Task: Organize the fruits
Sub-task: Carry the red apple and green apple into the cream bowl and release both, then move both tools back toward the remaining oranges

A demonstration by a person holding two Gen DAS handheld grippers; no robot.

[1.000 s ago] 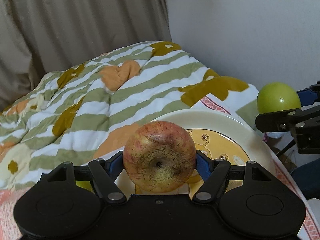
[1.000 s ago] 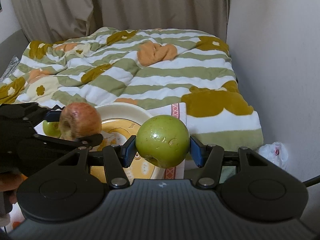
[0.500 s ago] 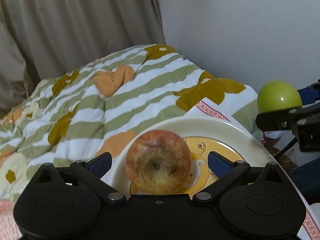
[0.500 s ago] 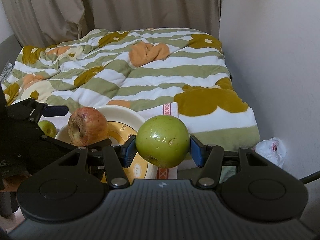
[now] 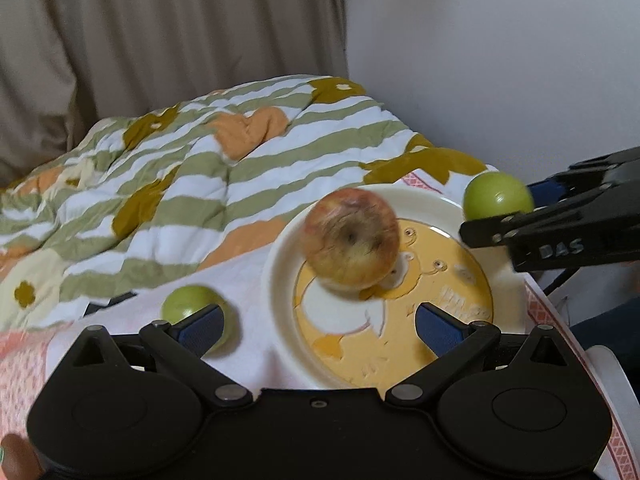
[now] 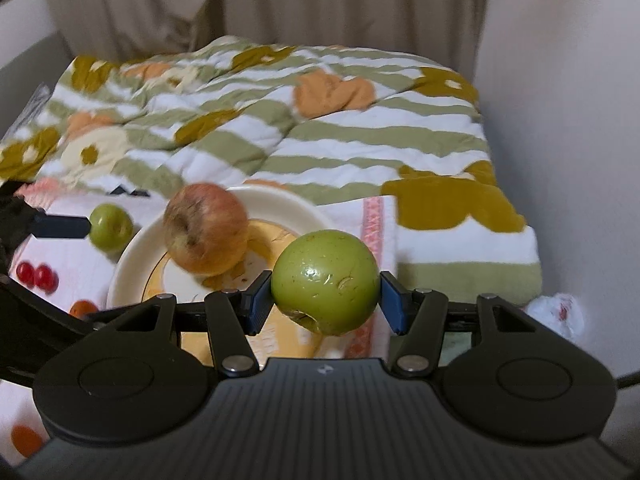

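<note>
A red-yellow apple (image 5: 352,238) (image 6: 206,234) lies on the cream plate (image 5: 280,276) (image 6: 132,256) with a yellow picture in its middle. My left gripper (image 5: 320,322) stands wide open just short of it, nothing between its blue pads. A big green apple (image 6: 326,280) (image 5: 498,199) hangs over the plate's right rim, with my right gripper (image 6: 326,300) shut on it. A small green apple (image 5: 188,306) (image 6: 110,226) rests on the cloth left of the plate, close to the left gripper's finger.
The plate sits on a white cloth (image 6: 76,280) printed with red and orange fruit, laid at the near end of a bed under a striped quilt (image 5: 168,184). A wall (image 6: 560,120) runs along the right. A crumpled white bag (image 6: 556,314) lies beside the bed.
My left gripper opened and let go of the red-yellow apple, which now rests on the plate, then drew back from it. The right gripper kept its hold on the green apple.
</note>
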